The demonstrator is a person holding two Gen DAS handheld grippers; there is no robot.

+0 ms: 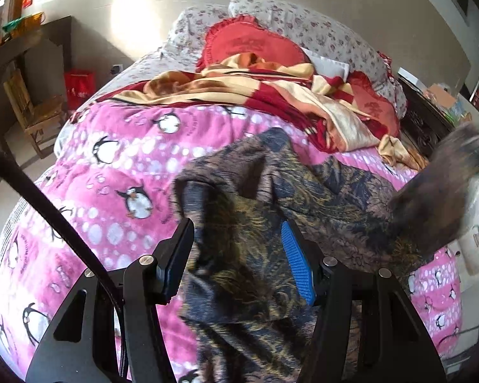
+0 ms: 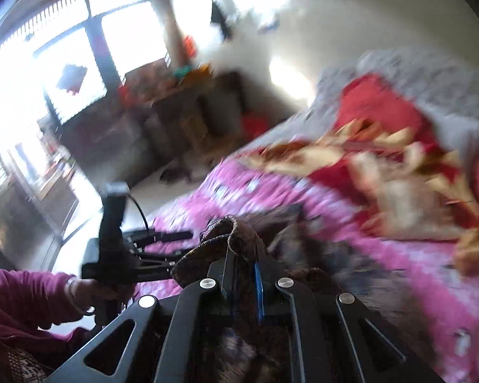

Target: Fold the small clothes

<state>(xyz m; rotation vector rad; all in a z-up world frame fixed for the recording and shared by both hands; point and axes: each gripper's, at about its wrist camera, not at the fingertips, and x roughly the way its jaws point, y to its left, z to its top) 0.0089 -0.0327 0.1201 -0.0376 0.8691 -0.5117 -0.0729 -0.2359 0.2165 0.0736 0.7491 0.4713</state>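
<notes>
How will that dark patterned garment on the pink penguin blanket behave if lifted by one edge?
Likely floppy: the dark patterned garment already lies in soft folds and curls over the right gripper pinching it. Probably light, since one pinch holds its edge up.

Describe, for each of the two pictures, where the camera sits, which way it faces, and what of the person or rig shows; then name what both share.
Left wrist: sits on the left gripper, facing up the bed toward the pillows; its open fingers straddle the dark patterned garment.
Right wrist: sits on the right gripper, facing across the bed toward the window; its fingers pinch a garment edge, and the person's left hand shows.
Shared: the garment, the pink penguin blanket, the red-and-cream blanket.
</notes>
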